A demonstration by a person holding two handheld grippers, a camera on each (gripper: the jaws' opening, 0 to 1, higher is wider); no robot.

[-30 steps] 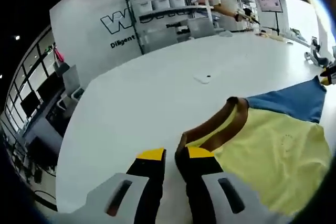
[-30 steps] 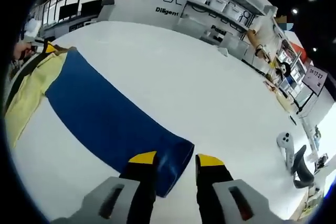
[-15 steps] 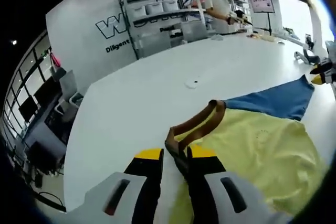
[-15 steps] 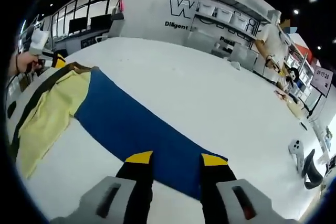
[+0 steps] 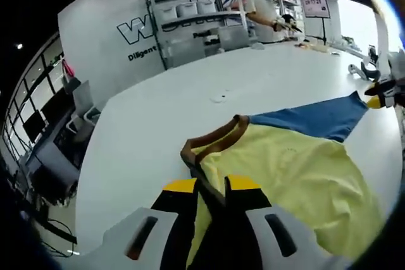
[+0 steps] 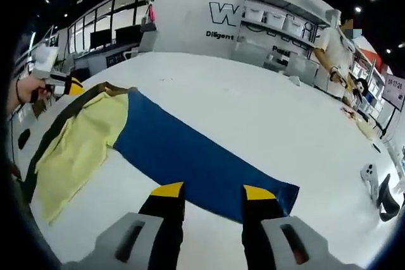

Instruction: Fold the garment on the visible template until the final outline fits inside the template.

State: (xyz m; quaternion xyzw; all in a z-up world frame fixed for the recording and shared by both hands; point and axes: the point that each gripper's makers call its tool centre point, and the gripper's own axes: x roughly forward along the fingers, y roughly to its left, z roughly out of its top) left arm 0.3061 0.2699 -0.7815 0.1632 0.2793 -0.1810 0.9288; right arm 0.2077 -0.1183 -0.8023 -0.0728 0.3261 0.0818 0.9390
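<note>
— Looking along the left hand-held gripper (image 5: 211, 186), what do its jaws do?

— They pinch the garment (image 5: 297, 169) at its dark brown edge band (image 5: 209, 143); the fabric runs up between the yellow tips. From there the yellow body spreads toward 3 o'clock across the white tabletop (image 5: 164, 112), and the blue sleeve (image 5: 310, 118) reaches out toward 2 o'clock.

— And the other one?

— In the right gripper view, the right hand-held gripper (image 6: 206, 191) has its jaws spread apart, one on each side of the sleeve's near edge, with the blue cloth between the tips. Whether the jaws touch the cloth, I cannot tell.

— Where does the garment lie in that view?

— Flat on the tabletop: the blue sleeve runs from 5 o'clock up to 10 o'clock, and the yellow body sits at 9 o'clock with the brown band along its outer edge.

— Anything else?

— A person stands by the shelves (image 5: 190, 17) at 1 o'clock in the left gripper view. A small white object (image 5: 218, 98) lies on the tabletop beyond the collar.
</note>
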